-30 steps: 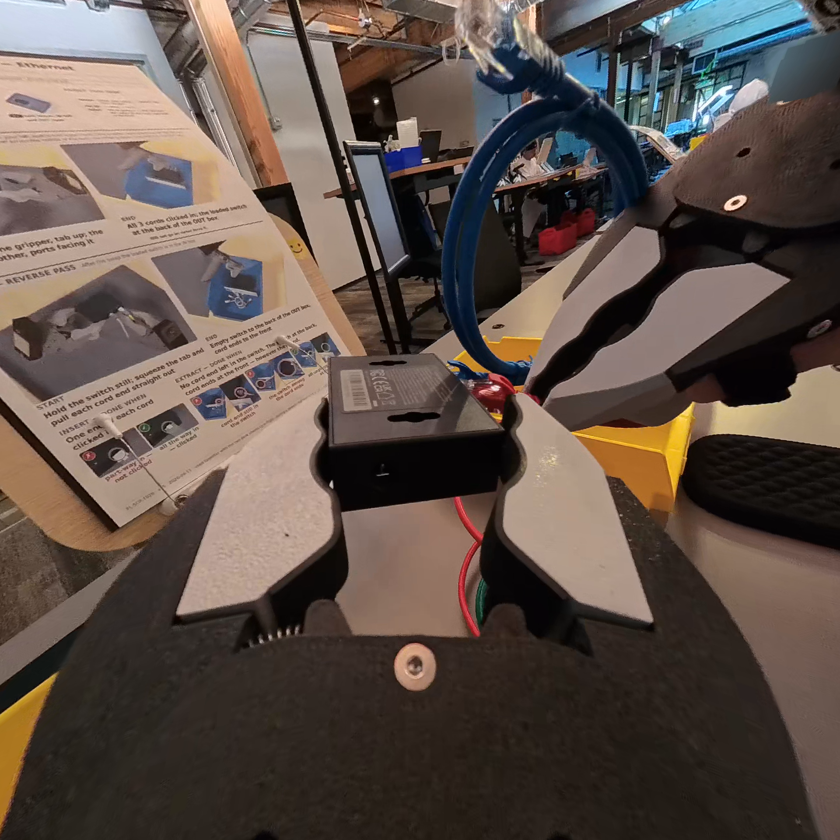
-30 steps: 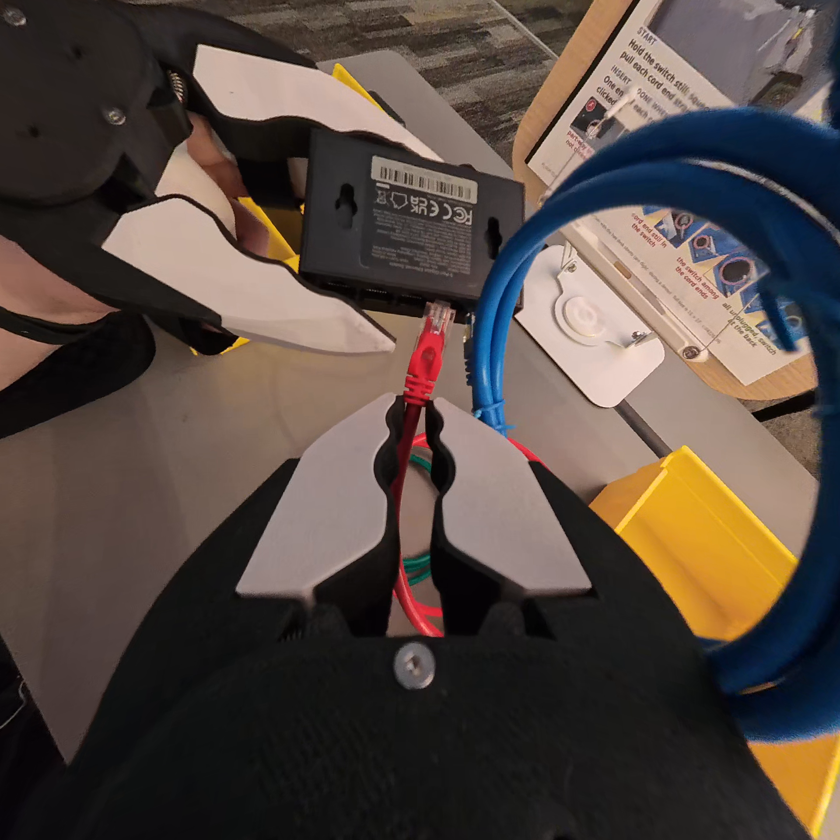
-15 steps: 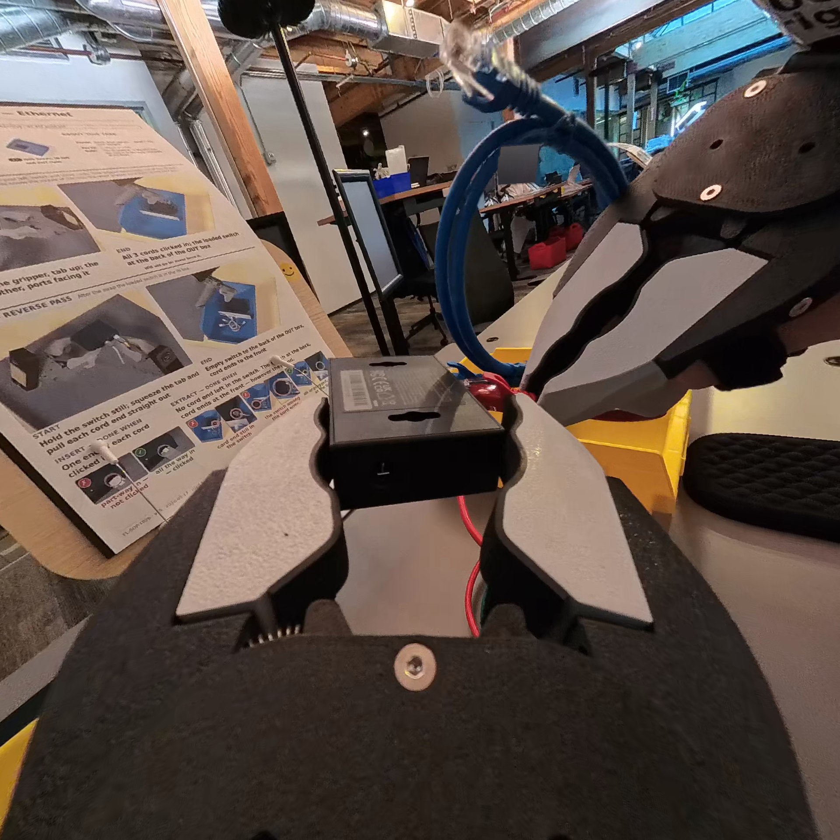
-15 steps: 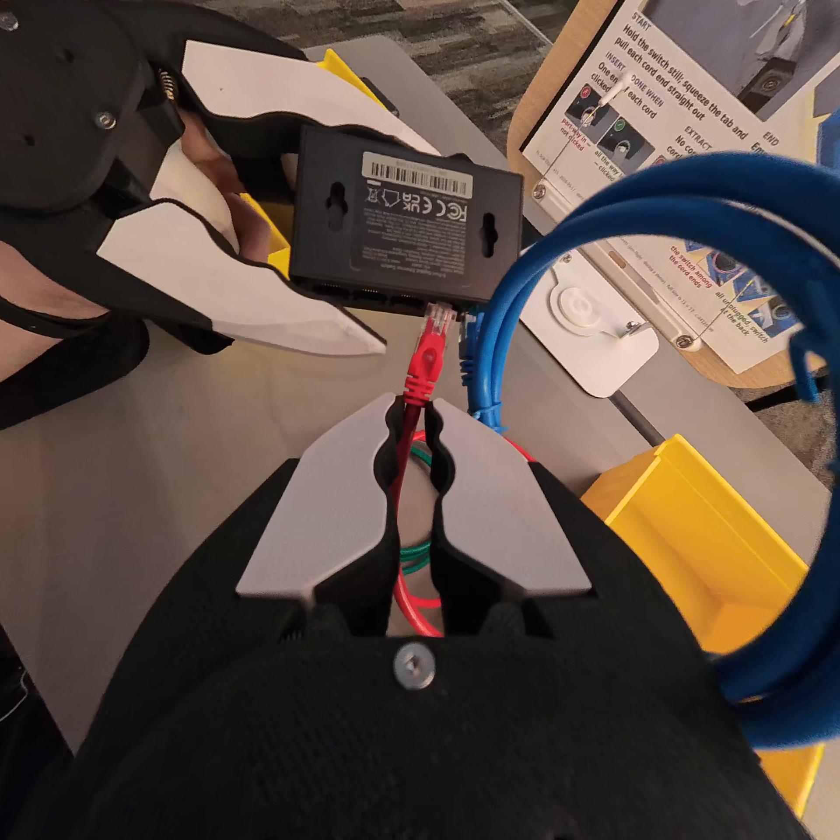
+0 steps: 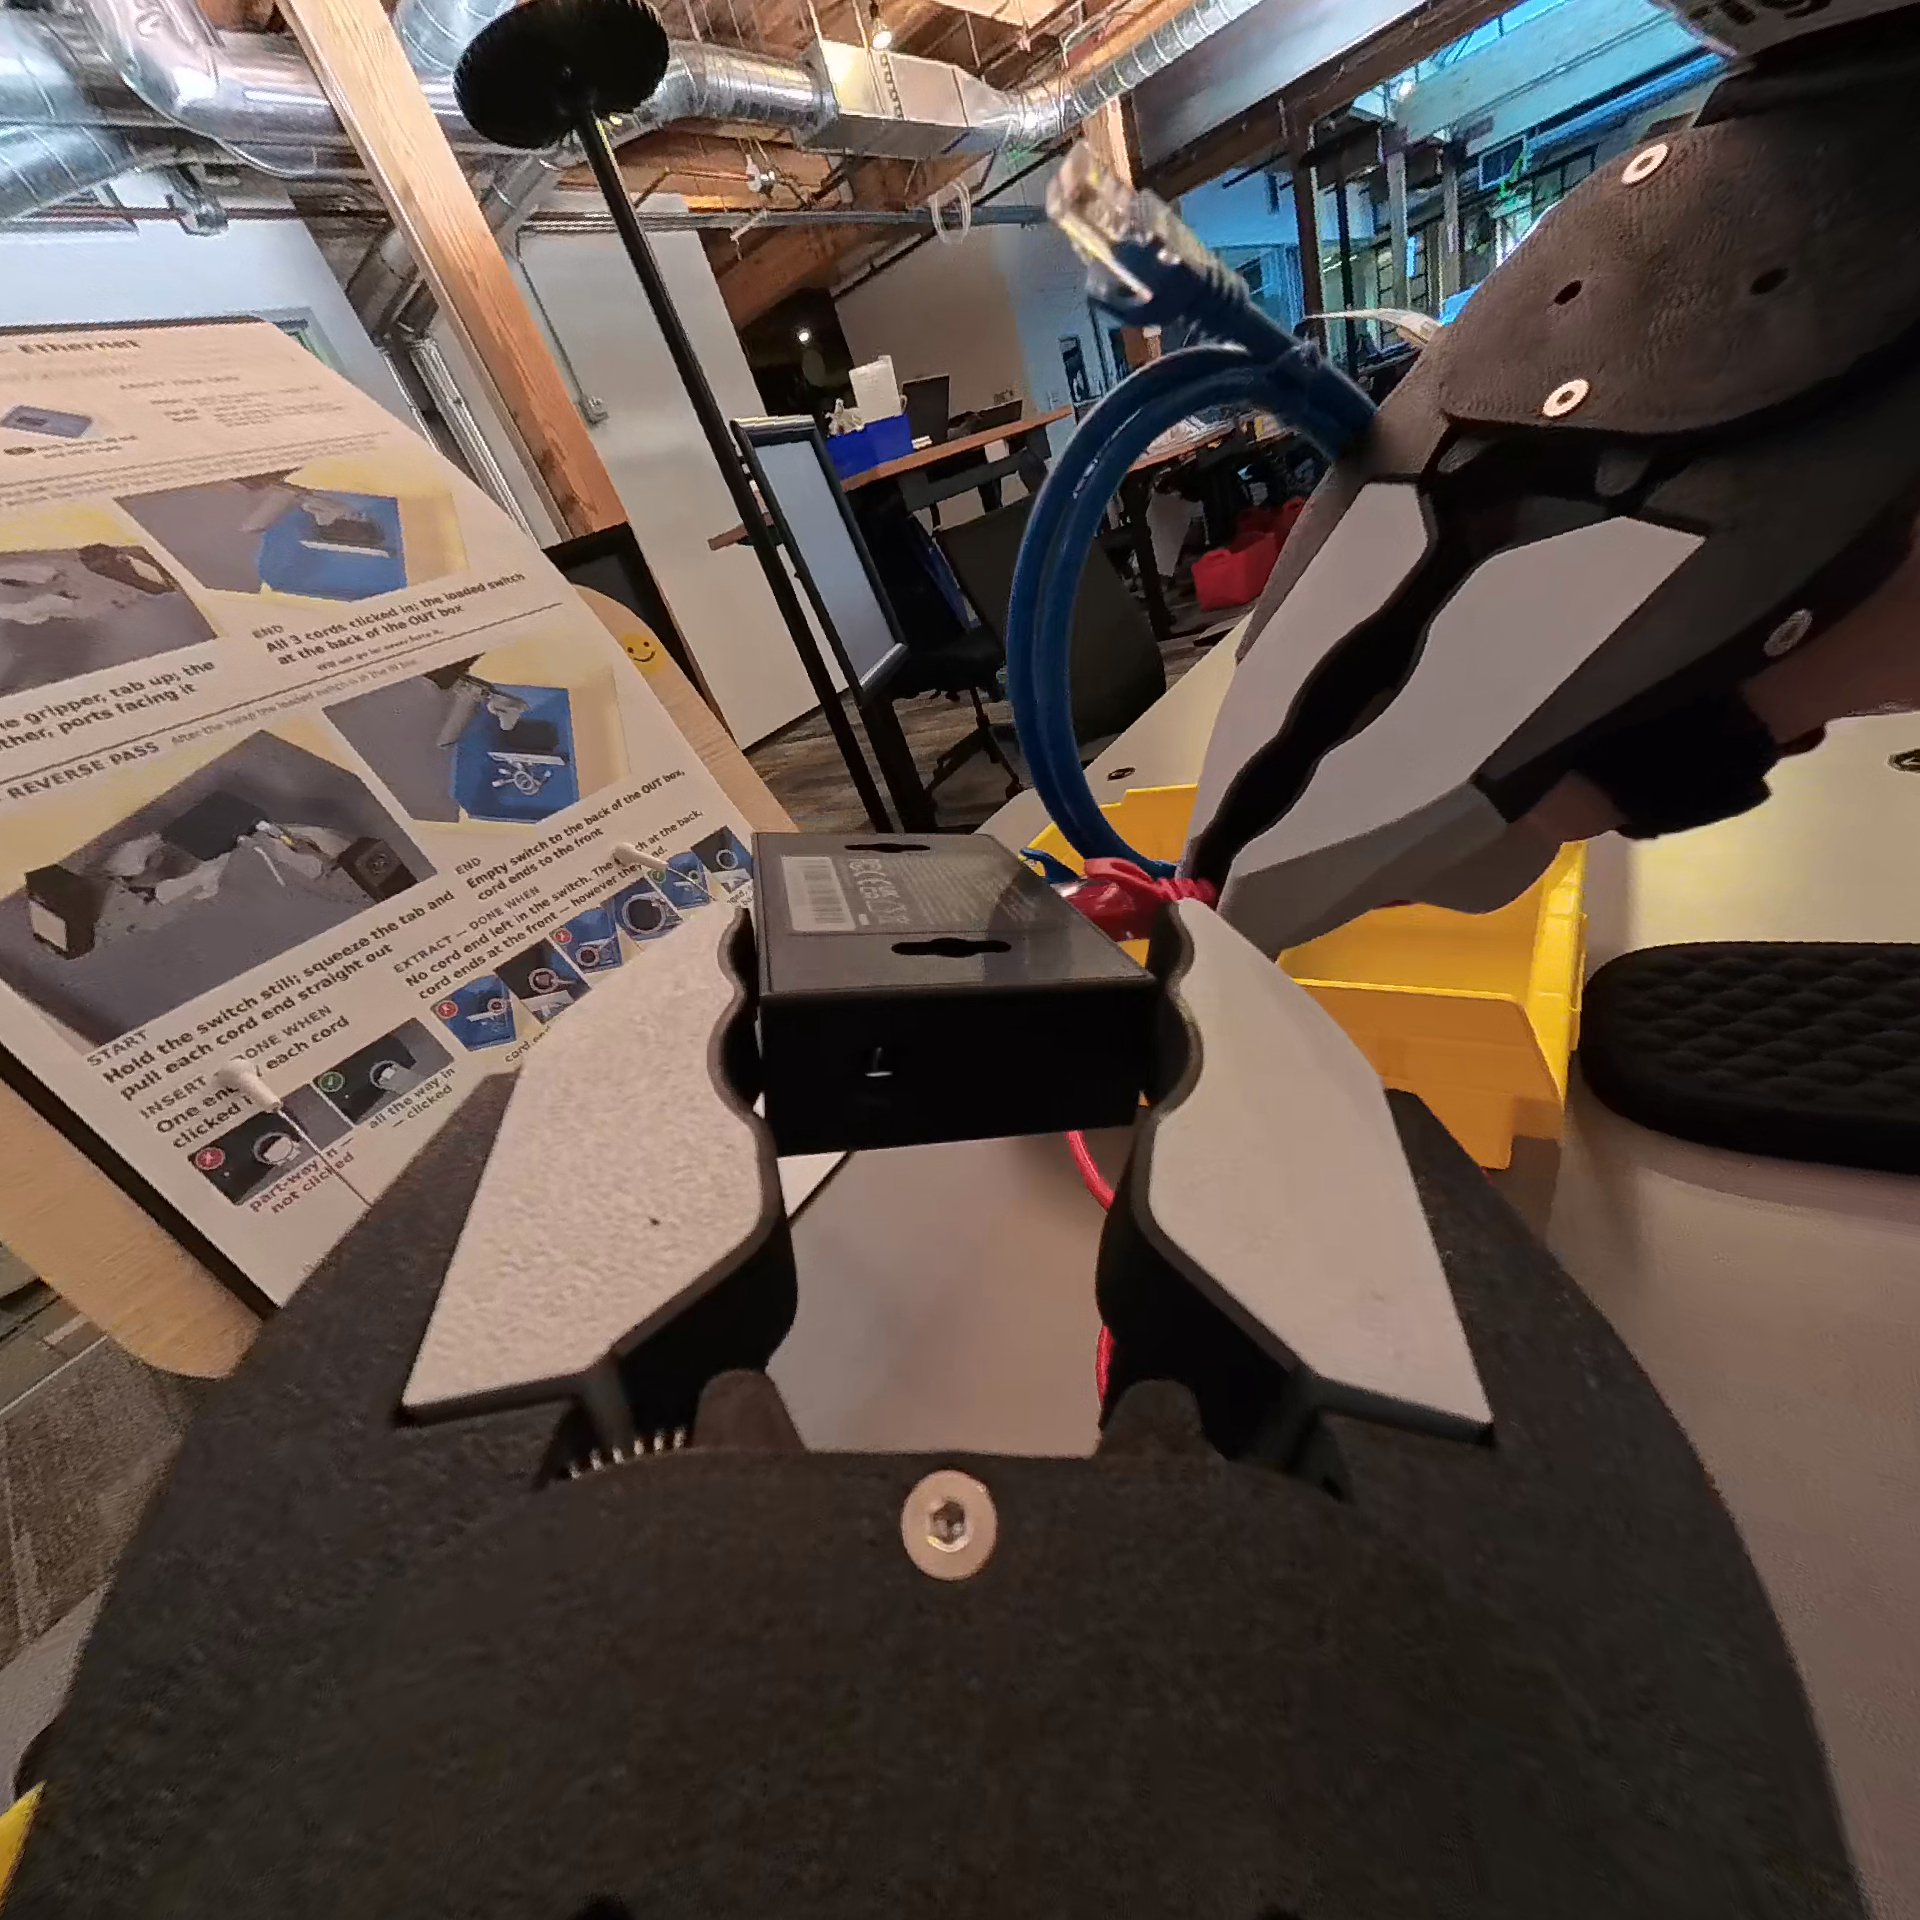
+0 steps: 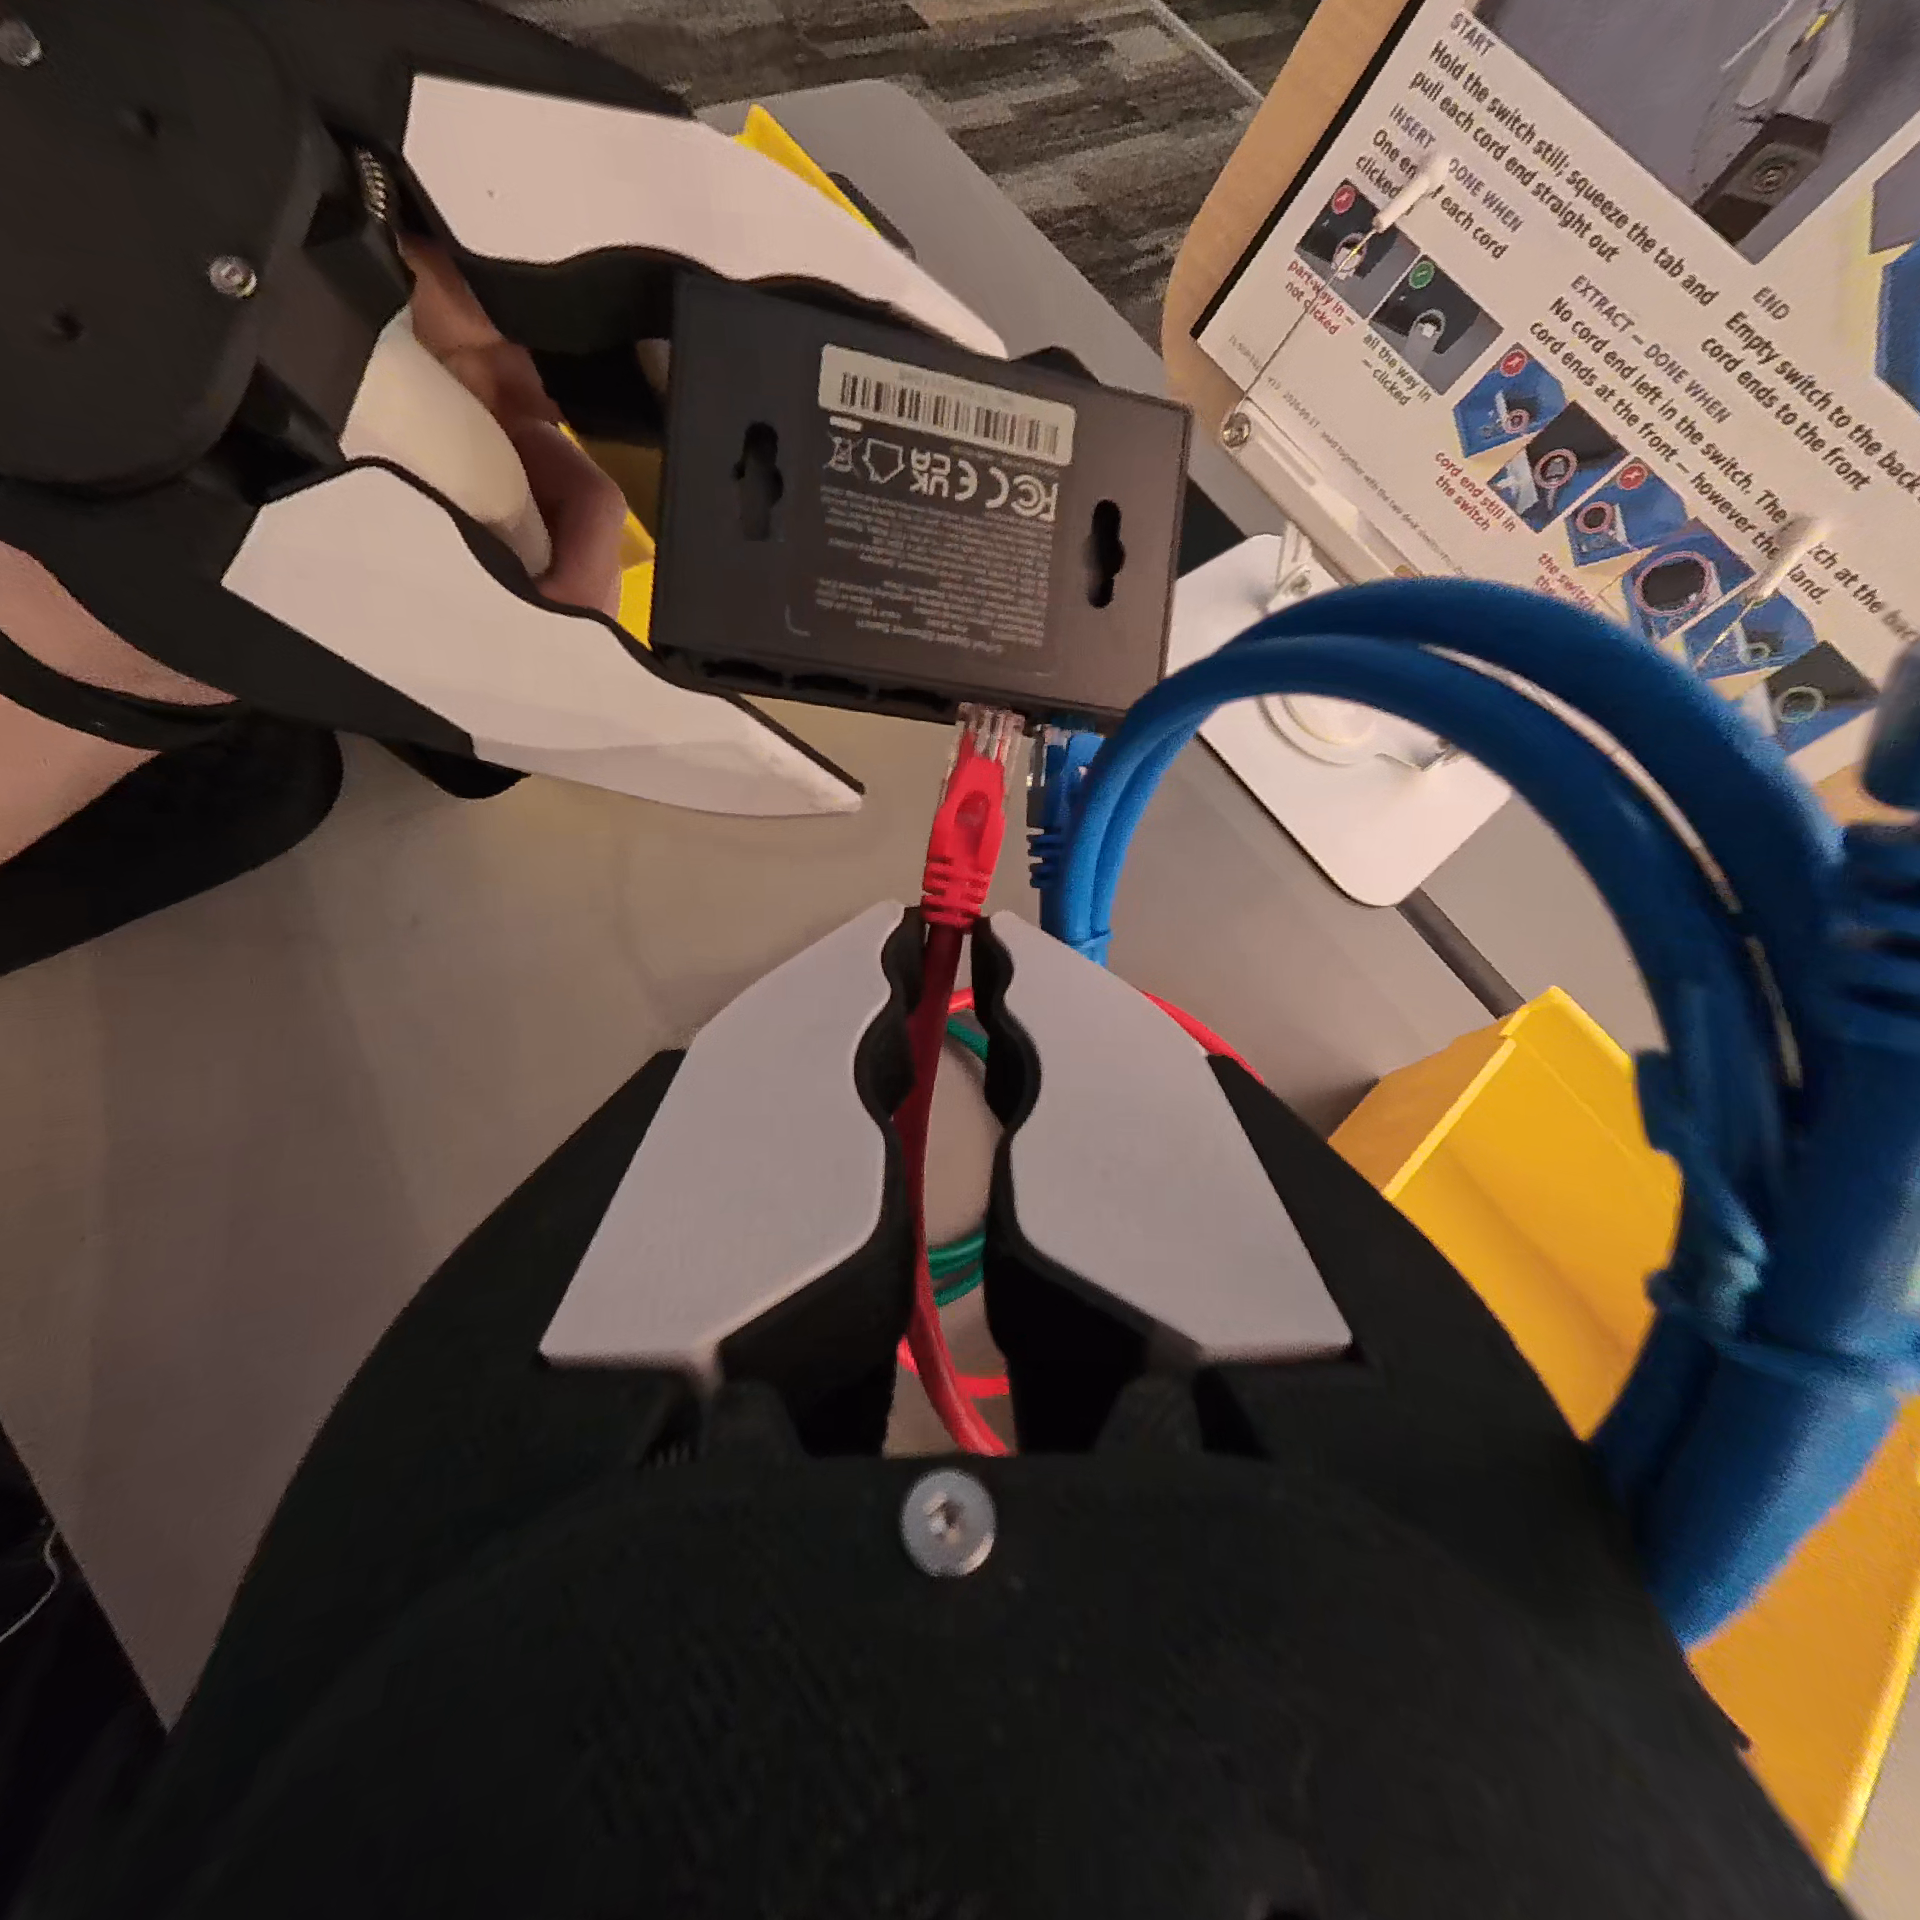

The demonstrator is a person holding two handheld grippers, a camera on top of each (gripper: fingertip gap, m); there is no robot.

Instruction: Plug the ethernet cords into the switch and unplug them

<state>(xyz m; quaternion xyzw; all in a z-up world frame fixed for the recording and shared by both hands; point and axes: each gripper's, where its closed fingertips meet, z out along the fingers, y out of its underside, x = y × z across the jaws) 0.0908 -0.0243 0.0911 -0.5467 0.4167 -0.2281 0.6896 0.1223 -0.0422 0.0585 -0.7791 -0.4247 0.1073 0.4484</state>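
My left gripper (image 5: 954, 935) is shut on the black switch (image 5: 935, 997) and holds it label side up above the table. In the right wrist view the switch (image 6: 790, 561) has its port row facing me. My right gripper (image 6: 940, 920) is shut on the red cord just behind its plug (image 6: 971, 810). The plug's clear tip meets a port mouth, and most of the plug is still outside. A blue plug (image 6: 1060, 769) sits in the neighbouring port. Its cord loops up to the right (image 6: 1558, 748), and its free end (image 5: 1112, 223) sticks up in the air.
A yellow bin (image 6: 1507, 1143) stands just right of my right gripper. A green cord (image 6: 961, 1257) lies on the grey table (image 6: 416, 1039) under it. An instruction board (image 5: 260, 831) leans behind the switch on a white base (image 6: 1351, 790). A black mat (image 5: 1756, 1049) lies far right.
The red plug's tip has closed the small gap to the switch's port row. The left gripper has tilted the switch slightly, and the blue loop has swung to the right.
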